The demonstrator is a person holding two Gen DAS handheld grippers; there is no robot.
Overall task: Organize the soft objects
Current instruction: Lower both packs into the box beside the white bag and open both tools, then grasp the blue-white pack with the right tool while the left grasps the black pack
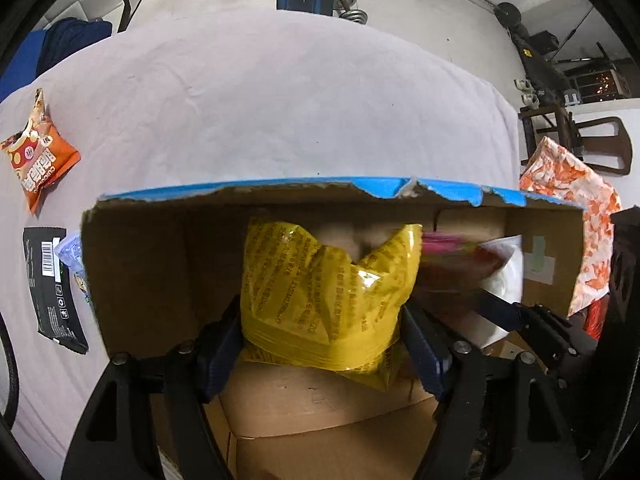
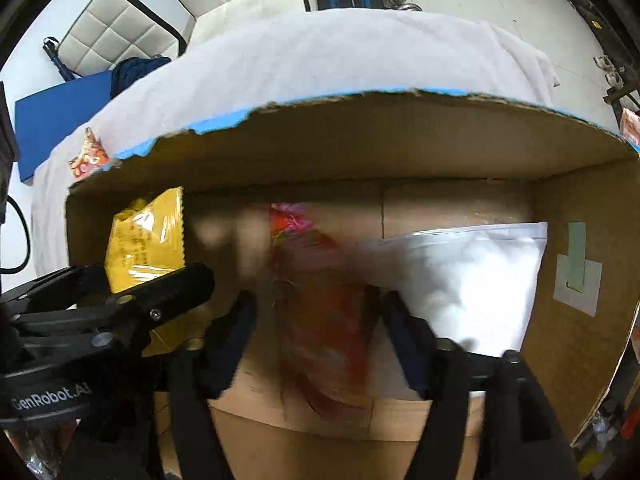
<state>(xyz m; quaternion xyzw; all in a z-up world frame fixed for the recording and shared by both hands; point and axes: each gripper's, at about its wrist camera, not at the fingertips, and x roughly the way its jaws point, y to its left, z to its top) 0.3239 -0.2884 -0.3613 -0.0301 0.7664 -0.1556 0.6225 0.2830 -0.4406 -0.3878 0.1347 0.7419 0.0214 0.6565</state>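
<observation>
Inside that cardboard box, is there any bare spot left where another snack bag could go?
Yes. The cardboard box has bare floor on its left side, between the left wall and the yellow bag in the left gripper. The right half is crowded: the blurred red bag sits between the right gripper fingers, and the white pouch leans against the back wall.

"GenRobot.AI" in pale letters on the black body of the left gripper (image 2: 154, 280), seen from the right wrist view. Barcode and small white print on the black packet (image 1: 54, 286), too small to read. Dense print across the yellow packet (image 1: 324, 296), illegible. Korean lettering on the orange snack bag (image 1: 38, 156), not decipherable.
</observation>
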